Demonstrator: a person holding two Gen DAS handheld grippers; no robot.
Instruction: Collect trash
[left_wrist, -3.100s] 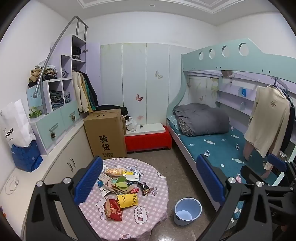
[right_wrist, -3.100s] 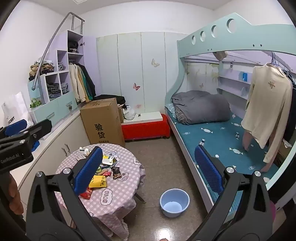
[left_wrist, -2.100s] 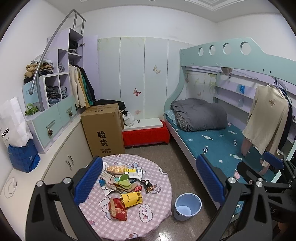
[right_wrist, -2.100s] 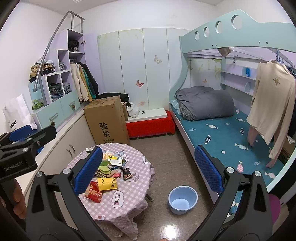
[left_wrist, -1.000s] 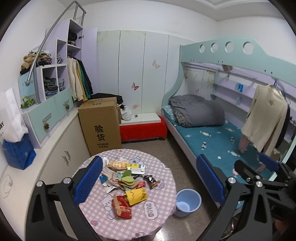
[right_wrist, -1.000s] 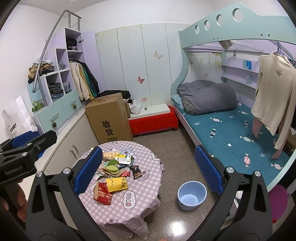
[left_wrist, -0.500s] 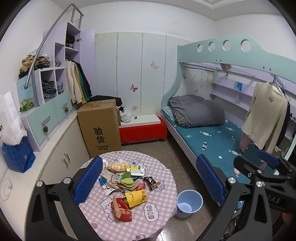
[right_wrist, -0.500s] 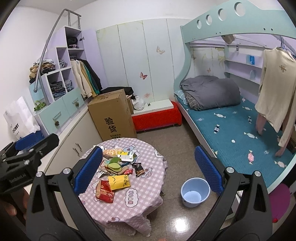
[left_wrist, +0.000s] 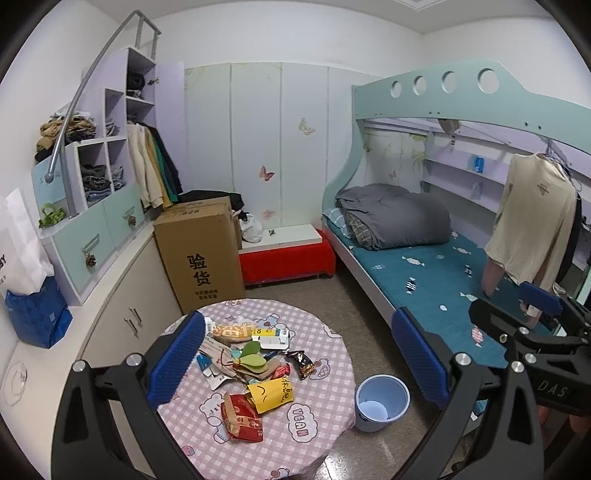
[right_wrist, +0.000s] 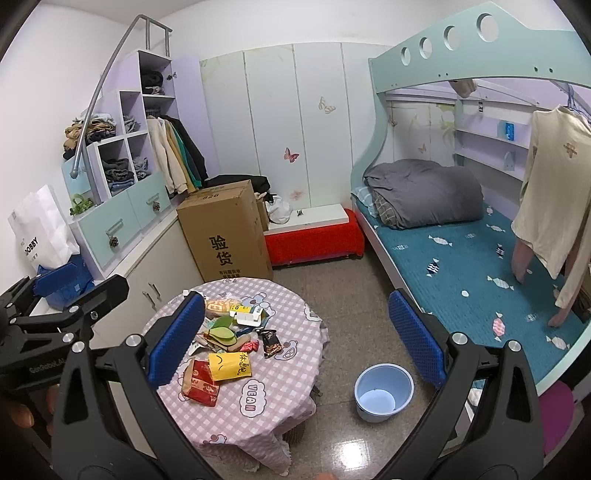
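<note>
A pile of trash lies on a round table with a pink checked cloth (left_wrist: 317, 373) (right_wrist: 291, 373): a yellow packet (left_wrist: 270, 394) (right_wrist: 229, 365), a red packet (left_wrist: 242, 417) (right_wrist: 199, 382), a dark wrapper (left_wrist: 301, 363) (right_wrist: 271, 341), green leaf-shaped pieces (left_wrist: 251, 356) (right_wrist: 221, 328) and paper scraps. A light blue bucket (left_wrist: 382, 402) (right_wrist: 383, 391) stands on the floor right of the table. My left gripper (left_wrist: 295, 358) and my right gripper (right_wrist: 291, 339) are both open and empty, held high above the table.
A tall cardboard box (left_wrist: 201, 254) stands behind the table, beside a red bench (left_wrist: 288, 258). White cabinets (left_wrist: 129, 295) line the left wall. A bunk bed (left_wrist: 424, 266) with a grey duvet fills the right side. A beige shirt (left_wrist: 532, 218) hangs by the bed.
Both grippers have drifted forward and tilted down a little, so the table and bucket show larger and more centred. Both stay open. Nothing on the table has moved.
</note>
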